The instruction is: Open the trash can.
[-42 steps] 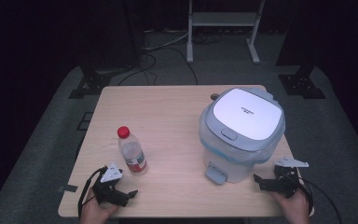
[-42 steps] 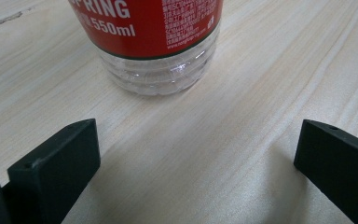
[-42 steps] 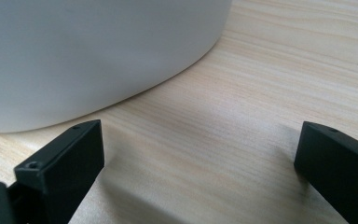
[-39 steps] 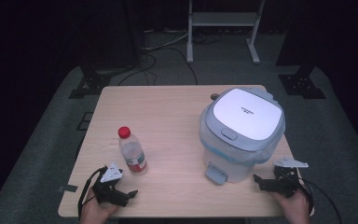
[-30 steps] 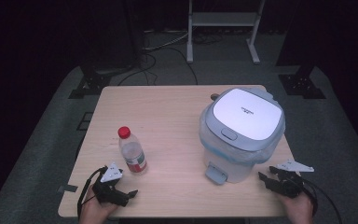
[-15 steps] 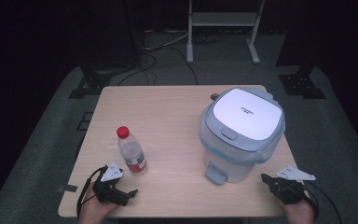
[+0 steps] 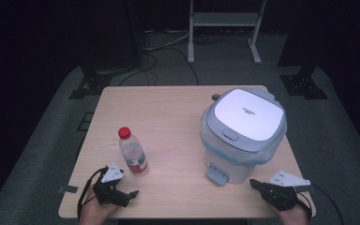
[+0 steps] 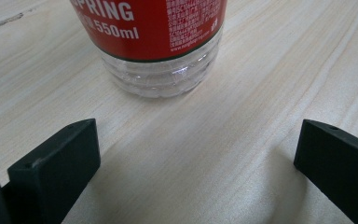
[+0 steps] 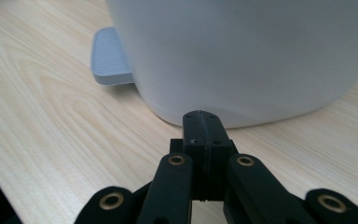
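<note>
A clear water bottle (image 7: 132, 154) with a red cap and red label stands upright on the wooden table (image 7: 168, 112), left of centre. My left gripper (image 7: 127, 197) rests near the front edge just below it. In the left gripper view its jaws (image 8: 198, 144) are open, with the bottle's base (image 8: 158, 46) just ahead of them and untouched. A white pedal bin (image 7: 243, 136) with a grey-rimmed lid stands at the right, its pedal (image 7: 216, 174) facing the front. My right gripper (image 7: 253, 183) is shut and empty, and it points at the bin's lower wall (image 9: 242, 56) with its tips (image 9: 203, 119) just short of it.
The bin's grey pedal (image 9: 109, 58) lies left of my right gripper. A plastic liner bulges under the lid. A small dark object (image 7: 214, 97) sits behind the bin. Beyond the table, a metal stand (image 7: 220, 18) and cables (image 7: 164, 47) are on the dark floor.
My right hand has shifted a little to the right along the front edge, and its jaws have closed together. The left hand, the bottle and the bin have stayed put.
</note>
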`<state>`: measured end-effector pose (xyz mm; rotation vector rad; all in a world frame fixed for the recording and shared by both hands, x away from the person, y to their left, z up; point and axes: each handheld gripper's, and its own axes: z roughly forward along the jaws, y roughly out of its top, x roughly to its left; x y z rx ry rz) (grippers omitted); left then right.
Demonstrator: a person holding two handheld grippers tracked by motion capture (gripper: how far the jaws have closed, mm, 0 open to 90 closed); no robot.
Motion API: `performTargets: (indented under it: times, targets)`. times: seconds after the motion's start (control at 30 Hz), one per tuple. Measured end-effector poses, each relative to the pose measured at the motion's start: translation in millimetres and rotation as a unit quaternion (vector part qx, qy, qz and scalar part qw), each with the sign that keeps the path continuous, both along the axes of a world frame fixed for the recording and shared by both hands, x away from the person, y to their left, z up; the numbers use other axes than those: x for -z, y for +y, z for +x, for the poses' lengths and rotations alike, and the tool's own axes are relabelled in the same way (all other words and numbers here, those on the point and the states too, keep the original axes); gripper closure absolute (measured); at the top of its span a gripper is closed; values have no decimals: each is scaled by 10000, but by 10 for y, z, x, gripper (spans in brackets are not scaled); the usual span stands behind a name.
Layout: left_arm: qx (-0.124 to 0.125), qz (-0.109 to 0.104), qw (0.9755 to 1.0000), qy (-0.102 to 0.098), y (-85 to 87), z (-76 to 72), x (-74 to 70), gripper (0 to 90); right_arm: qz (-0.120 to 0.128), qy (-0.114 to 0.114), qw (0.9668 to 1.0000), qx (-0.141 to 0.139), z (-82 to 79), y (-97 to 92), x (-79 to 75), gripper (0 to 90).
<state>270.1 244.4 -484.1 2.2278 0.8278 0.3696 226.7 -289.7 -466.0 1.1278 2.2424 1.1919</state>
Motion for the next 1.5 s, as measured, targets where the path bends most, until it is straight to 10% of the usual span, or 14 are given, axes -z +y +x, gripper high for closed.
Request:
performTargets:
  times: [1.5]
  targets:
    - [-15, 2, 10000, 2, 1, 0, 0, 0, 14, -365, 9958, -844, 61, 700, -63, 897]
